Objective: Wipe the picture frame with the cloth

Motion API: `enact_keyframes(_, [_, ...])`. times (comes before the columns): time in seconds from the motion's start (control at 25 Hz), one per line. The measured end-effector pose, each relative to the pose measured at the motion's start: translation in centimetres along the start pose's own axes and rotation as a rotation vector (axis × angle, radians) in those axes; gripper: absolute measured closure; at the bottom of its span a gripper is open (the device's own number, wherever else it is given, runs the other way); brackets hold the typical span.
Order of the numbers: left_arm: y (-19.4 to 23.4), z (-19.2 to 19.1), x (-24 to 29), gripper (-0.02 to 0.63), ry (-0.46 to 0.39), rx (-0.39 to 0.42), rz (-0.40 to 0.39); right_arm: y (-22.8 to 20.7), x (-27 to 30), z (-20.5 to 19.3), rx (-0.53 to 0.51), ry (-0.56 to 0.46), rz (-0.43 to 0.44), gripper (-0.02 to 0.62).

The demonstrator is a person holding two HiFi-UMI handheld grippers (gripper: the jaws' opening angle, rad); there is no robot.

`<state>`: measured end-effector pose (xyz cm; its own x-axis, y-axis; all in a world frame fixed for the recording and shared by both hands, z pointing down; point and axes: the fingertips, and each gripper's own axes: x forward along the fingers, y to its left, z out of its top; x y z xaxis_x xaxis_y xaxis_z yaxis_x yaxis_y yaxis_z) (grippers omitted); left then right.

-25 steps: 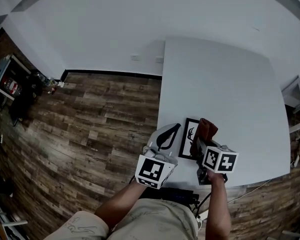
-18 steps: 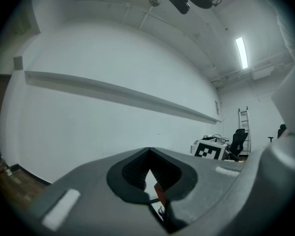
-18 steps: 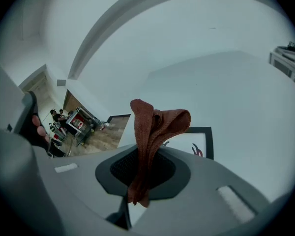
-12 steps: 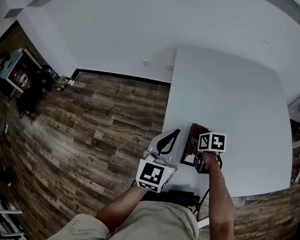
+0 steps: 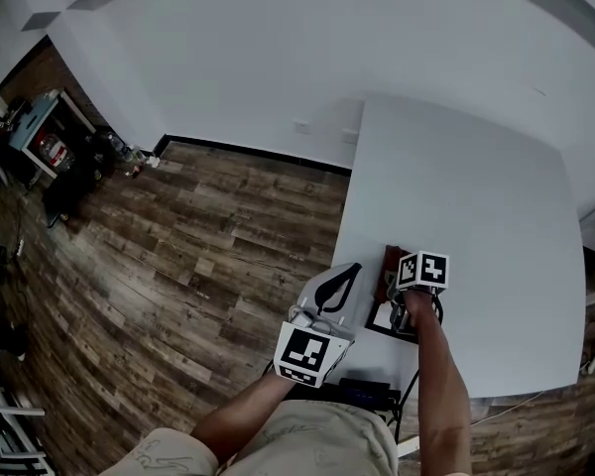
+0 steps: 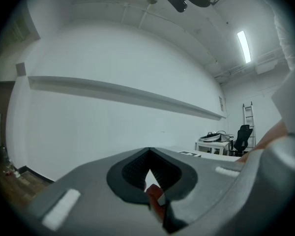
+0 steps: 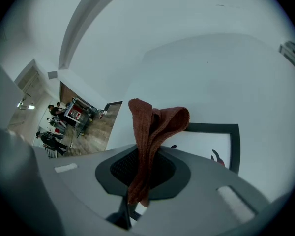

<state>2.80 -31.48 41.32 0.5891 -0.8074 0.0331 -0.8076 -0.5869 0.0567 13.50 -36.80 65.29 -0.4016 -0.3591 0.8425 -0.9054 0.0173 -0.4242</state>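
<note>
The dark-framed picture frame lies flat near the front left corner of the white table. My right gripper hangs over it, shut on a rust-brown cloth. In the right gripper view the cloth stands up out of the jaws, with the picture frame and its white picture just behind. My left gripper hovers at the table's left edge beside the frame, apart from it. Its jaws look shut, with a red sliver showing in the gap.
Wooden floor runs left of the table, with a white wall behind it. Cluttered shelves stand far left. A black object sits below the table's front edge by my legs. People stand far off in the right gripper view.
My right gripper has moved forward and left over the picture frame, carrying the cloth. The left gripper has stayed by the table's edge. The head camera has shifted.
</note>
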Motion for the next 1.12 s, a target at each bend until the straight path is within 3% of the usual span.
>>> enact_keyframes(0.68, [-0.1, 0.6, -0.5, 0.606, -0.006, -0.011, -0.009, -2.0, -1.0, -0.6, 0.051, -0.025, -0.055, 0.535])
enact_keyframes(1.12, [-1.1, 0.7, 0.2, 0.606, -0.011, -0.021, -0.029, -7.4, -3.4, -1.6, 0.132, -0.034, -0.13, 0.534])
